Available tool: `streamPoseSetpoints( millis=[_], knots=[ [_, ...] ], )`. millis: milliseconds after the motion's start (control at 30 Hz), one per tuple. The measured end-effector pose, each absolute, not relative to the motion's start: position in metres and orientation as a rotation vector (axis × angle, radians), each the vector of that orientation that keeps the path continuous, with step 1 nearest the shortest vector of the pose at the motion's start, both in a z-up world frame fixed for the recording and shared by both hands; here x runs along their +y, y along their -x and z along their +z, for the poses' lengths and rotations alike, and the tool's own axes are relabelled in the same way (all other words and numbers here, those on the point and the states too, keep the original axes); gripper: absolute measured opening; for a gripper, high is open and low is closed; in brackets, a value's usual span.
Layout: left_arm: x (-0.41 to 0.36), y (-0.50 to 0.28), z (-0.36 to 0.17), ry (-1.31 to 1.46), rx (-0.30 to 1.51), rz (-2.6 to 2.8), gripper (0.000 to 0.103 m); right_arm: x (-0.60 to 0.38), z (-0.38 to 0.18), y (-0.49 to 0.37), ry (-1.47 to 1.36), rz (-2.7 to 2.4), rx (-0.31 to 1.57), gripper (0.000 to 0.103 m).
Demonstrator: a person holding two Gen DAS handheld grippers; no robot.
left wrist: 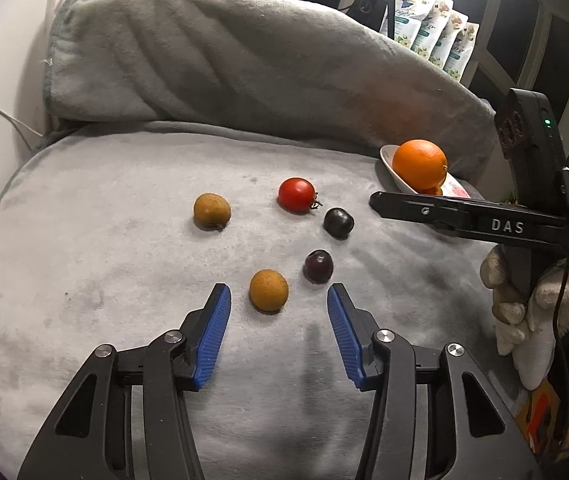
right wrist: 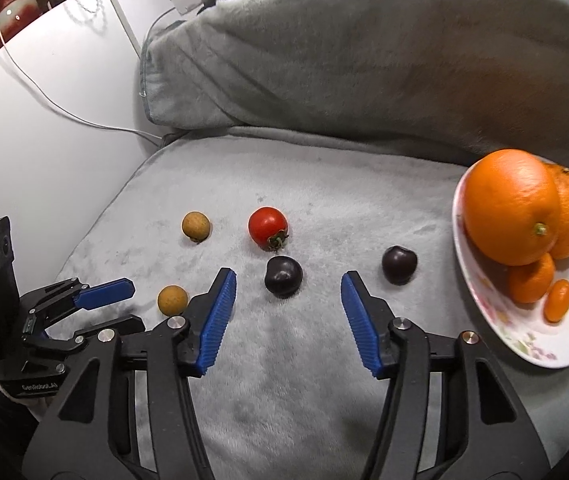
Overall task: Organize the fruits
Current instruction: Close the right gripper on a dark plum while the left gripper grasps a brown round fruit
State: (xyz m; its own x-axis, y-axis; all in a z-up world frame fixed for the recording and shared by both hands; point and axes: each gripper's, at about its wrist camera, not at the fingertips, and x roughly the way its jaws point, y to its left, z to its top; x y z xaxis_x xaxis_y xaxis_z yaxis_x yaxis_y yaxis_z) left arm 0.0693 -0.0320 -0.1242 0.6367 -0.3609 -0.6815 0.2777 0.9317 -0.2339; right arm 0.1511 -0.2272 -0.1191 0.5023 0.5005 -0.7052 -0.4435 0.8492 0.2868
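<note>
1. Fruit scattered on a grey blanket (right wrist: pixel 292 360): two tan round fruits, near one (left wrist: pixel 268 290) and far one (left wrist: pixel 212 211); red tomato (left wrist: pixel 296 195); two dark plums, one (right wrist: pixel 283 277) and the other (right wrist: pixel 399 264).
2. Oranges (right wrist: pixel 512 206) already piled on a floral plate (right wrist: pixel 524 344), at 3 o'clock in the right wrist view.
3. Handling, judged: small, light, round, so they may roll on the soft pile. Tomato and plums look smooth and bruisable; grip across the widest part, gently.
4. Left tongs (left wrist: pixel 279 300) partly open, empty; near tan fruit lies between the tips, at 12 o'clock, pads not touching.
5. Right tongs (right wrist: pixel 289 284) partly open, empty; first plum sits between the tips, untouched. Second plum at 1 o'clock, outside.
6. Surface: plush, wrinkled blanket; a folded grey cushion (left wrist: pixel 244 60) behind. White cable (right wrist: pixel 64 112) on the wall at 10 o'clock.
</note>
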Motion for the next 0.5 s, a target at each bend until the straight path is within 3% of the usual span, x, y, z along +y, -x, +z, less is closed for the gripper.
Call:
streamPoseSetpoints(
  millis=[133, 500],
  knots=[
    [-0.03, -0.073, -0.127, 0.119, 0.813, -0.366, 0.048, -0.219, -0.129, -0.16, -0.073, 0.58, 0.909, 0.048],
    [-0.032, -0.084, -0.138, 0.128, 0.858, -0.374, 0.042, -0.199, -0.144, -0.169, -0.017, 0.572, 0.946, 0.046]
  ],
)
